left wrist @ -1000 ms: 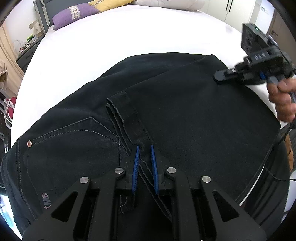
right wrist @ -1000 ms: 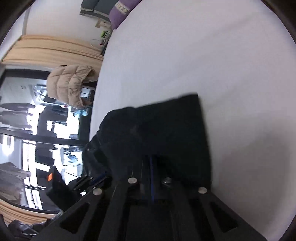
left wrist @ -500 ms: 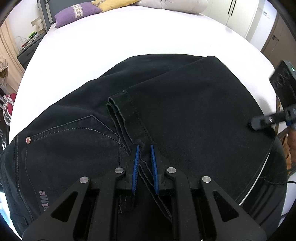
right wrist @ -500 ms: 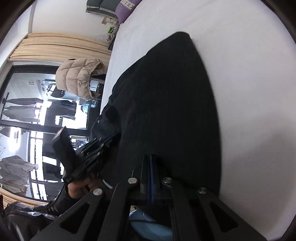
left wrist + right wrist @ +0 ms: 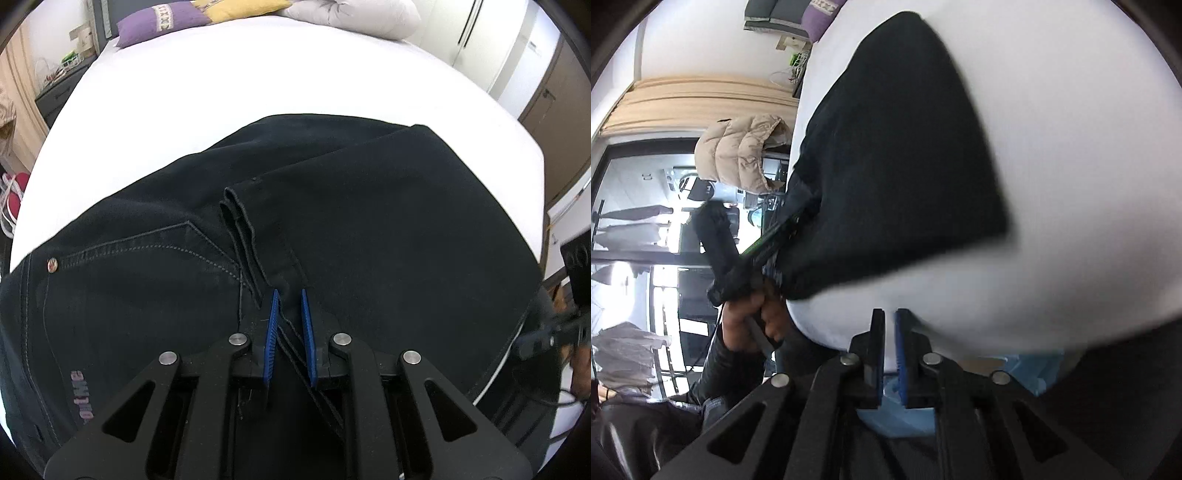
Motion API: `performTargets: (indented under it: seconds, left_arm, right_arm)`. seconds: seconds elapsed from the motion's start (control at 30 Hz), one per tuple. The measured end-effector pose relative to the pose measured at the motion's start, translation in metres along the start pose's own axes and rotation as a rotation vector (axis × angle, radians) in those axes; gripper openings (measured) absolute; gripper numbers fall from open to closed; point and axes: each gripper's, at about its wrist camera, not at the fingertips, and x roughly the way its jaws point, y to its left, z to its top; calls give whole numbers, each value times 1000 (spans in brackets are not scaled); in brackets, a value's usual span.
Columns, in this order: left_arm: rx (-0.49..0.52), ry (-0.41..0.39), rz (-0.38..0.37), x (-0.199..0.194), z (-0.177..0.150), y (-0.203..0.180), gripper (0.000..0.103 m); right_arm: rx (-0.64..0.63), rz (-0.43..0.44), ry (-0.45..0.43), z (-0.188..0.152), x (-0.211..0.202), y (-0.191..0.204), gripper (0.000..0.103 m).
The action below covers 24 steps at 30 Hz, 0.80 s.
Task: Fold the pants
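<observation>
Lying on the white bed (image 5: 332, 74), the black pants (image 5: 369, 229) are folded over once. The left gripper (image 5: 287, 310) pinches the hem, fingers nearly closed on it. The right gripper (image 5: 890, 332), near the bed's edge, is almost closed and holds nothing. Pulling the hem hard could undo the fold.
</observation>
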Motion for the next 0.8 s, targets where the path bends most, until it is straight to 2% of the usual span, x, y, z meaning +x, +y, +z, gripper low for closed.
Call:
performTargets:
  seconds: [0.1, 0.17, 0.2, 0.27, 0.33, 0.37, 0.4, 0.43, 0.47, 0.5, 0.57, 0.63, 0.73, 0.8]
  left_arm:
    - [-64, -21, -53, -14, -7, 13, 13]
    - [-115, -48, -101, -31, -14, 25, 13]
    - [-144, -76, -126, -44, -19, 34, 13]
    - [-202, -126, -158, -69, -32, 53, 13]
    - [-294, -168, -186, -95, -51, 81, 15]
    - [-334, -183, -200, -104, -58, 92, 20]
    - [-388, -212, -216, -116, -70, 107, 34]
    - [-441, -243, -217, -128, -83, 121, 48]
    - [-488, -269, -210, -138, -93, 133, 75]
    - [-553, -307, -201, -148, -107, 146, 87]
    - [-694, -367, -194, -165, -138, 173, 90]
    - [-793, -374, -200, -171, -160, 193, 90]
    - [-948, -374, -223, -168, -192, 217, 90]
    - [-1046, -359, -284, -160, -208, 230, 90]
  right_arm:
    - [-38, 27, -43, -9, -10, 19, 17]
    - [-92, 49, -71, -5, -15, 41, 34]
    - [-120, 56, -84, 1, -14, 54, 40]
    - [-154, 68, -112, 18, -10, 76, 57]
    - [-174, 92, -143, 39, -3, 94, 65]
    - [-181, 107, -154, 49, 4, 102, 65]
    - [-186, 112, -157, 57, 9, 109, 65]
    - [-201, 110, -156, 69, 21, 120, 61]
    - [-213, 109, -147, 75, 30, 126, 51]
    - [-220, 110, -119, 85, 46, 133, 47]
    - [-209, 110, -79, 93, 69, 140, 46]
    - [-208, 123, -45, 99, 91, 147, 47]
    - [-187, 135, -8, 105, 116, 150, 62]
    - [-187, 131, 17, 109, 128, 153, 62]
